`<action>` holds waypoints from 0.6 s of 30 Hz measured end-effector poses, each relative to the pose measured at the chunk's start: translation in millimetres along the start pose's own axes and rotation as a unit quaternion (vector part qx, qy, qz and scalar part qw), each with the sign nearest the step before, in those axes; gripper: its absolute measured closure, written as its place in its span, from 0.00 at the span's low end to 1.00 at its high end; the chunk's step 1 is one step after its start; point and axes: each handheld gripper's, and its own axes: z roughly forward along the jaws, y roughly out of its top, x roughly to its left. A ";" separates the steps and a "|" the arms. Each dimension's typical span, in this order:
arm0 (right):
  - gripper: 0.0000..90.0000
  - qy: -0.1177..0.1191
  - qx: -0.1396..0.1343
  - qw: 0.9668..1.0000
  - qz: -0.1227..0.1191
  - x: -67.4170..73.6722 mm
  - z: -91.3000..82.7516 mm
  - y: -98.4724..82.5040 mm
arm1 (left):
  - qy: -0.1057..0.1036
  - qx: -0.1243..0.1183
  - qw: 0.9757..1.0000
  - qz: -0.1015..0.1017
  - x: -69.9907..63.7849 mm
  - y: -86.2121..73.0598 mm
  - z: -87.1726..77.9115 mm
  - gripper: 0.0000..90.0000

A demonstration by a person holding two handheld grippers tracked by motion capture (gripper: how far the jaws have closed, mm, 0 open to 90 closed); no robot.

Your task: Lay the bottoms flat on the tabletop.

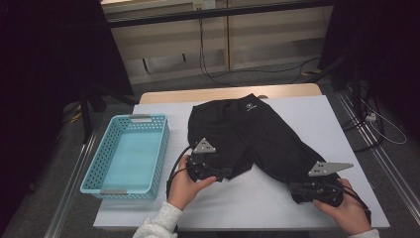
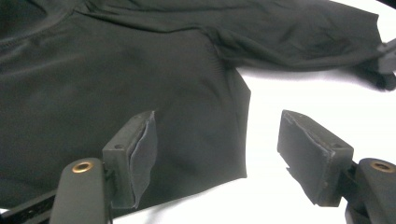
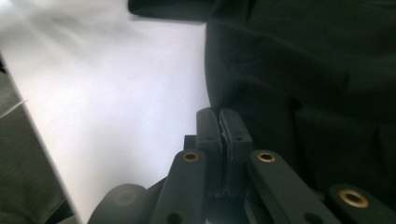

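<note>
While the black shorts (image 1: 247, 136) lie spread on the white table (image 1: 307, 208), waistband at the far edge and both legs fanning toward the person, the right gripper (image 1: 299, 191) is clenched at the right leg's hem; whether cloth is pinched is unclear. The left gripper (image 1: 225, 174) gapes over the left leg's hem, with the blue basket (image 1: 106, 163) just left.

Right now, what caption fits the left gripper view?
Open left gripper poised over the hem of black shorts on a white table.
</note>
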 end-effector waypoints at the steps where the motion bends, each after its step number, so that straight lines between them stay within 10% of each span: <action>1: 0.97 0.001 0.001 1.000 0.000 1.0 -1.0 -0.8 | -0.001 -0.001 1.000 0.002 -0.2 0.5 -0.4 0.32; 9: 0.65 -0.045 -0.035 0.998 0.029 -18.1 -7.3 -0.8 | -0.003 0.007 1.000 0.000 1.0 -2.1 2.7 0.31; 18: 0.55 -0.165 -0.042 0.983 0.071 -73.5 -4.5 -2.4 | 0.004 0.014 1.000 0.002 2.8 -4.3 4.3 0.30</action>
